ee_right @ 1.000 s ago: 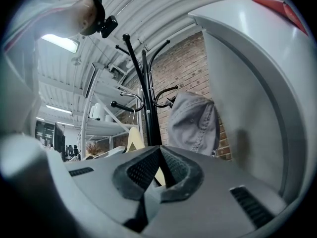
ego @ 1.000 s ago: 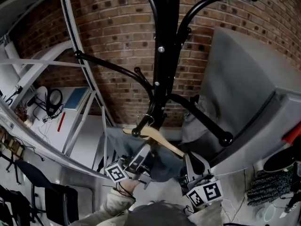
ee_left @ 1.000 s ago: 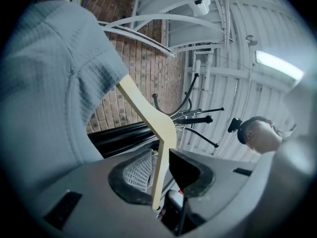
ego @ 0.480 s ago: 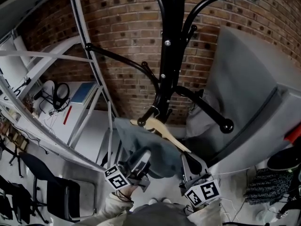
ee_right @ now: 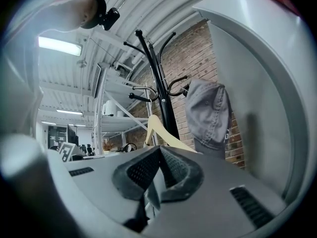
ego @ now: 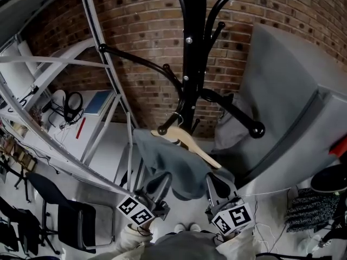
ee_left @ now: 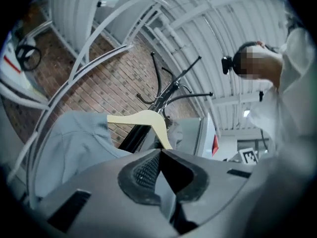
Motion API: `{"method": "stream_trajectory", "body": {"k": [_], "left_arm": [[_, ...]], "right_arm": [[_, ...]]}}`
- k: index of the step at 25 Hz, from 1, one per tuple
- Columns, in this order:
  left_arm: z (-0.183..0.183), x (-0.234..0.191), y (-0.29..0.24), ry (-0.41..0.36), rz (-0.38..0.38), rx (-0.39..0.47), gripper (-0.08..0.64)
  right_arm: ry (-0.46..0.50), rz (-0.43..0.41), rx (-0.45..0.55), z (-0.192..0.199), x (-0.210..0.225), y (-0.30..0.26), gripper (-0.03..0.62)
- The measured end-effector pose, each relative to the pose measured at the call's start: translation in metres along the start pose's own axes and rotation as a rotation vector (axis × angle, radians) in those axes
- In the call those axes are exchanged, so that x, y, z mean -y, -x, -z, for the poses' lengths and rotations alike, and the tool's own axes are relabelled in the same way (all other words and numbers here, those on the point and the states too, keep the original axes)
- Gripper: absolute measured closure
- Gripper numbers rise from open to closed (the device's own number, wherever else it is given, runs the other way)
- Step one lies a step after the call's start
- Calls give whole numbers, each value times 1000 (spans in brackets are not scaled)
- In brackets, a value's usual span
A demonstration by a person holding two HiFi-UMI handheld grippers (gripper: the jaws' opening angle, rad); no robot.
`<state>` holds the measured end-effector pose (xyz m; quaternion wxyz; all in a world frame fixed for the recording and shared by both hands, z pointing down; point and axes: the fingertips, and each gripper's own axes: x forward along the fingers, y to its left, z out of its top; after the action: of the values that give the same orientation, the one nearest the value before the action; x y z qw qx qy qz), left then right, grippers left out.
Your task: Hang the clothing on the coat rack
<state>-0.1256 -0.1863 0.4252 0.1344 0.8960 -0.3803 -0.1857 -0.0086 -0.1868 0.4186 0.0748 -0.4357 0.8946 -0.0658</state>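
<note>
The black coat rack [ego: 194,64] stands against the brick wall. A pale wooden hanger [ego: 187,145] with a grey garment [ego: 168,164] draped on it hangs by its hook from a low knobbed arm of the rack. My left gripper [ego: 162,180] and right gripper [ego: 211,182] sit just below the garment's lower edge, one on each side. The left gripper view shows its jaws [ee_left: 159,153] shut and empty, with the hanger [ee_left: 143,119] and garment [ee_left: 74,148] beyond. In the right gripper view the jaws [ee_right: 159,150] are shut below the hanger [ee_right: 157,130].
A grey cap [ee_right: 208,113] hangs on another arm of the rack [ee_right: 158,83]. A metal shelf frame [ego: 103,91] slants at the left, over a white table with headphones [ego: 73,102]. A large grey panel [ego: 287,107] stands close on the right. A dark chair [ego: 70,215] is at the lower left.
The hanger with the garment has gone up onto the rack's low arm. Both grippers have dropped back below the garment.
</note>
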Motion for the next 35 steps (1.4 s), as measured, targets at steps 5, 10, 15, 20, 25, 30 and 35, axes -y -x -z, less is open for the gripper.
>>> {"method": "stream_trajectory", "body": {"k": [5,10,15,20,25,30,35], "left_arm": [[2,4,12,-126,-87,-36,551],[-1,-1,20,-273,-203,-62,552],[0,-4,21,-325,-249,-74,552],[7,-7,20,-340,-253,-97,552],[9,-14,17,-342,-286,-93,552],[11,-19,15,-328,-304,-93,552],[11,-23,13,-293,-304,-83,552]], "right_arm": [[-1,-18,-13,5,-6,1,569],[12,-30,-28,10,-13,2,569],[30,-50,-42,13,-18,0,569],[33,-58,-50,14,-18,0,569],[37,-62,-57,16,-14,-1,569],[34,-68,-61,17,-12,-3,569],[32,-73,-67,19,-12,-4,569]]}}
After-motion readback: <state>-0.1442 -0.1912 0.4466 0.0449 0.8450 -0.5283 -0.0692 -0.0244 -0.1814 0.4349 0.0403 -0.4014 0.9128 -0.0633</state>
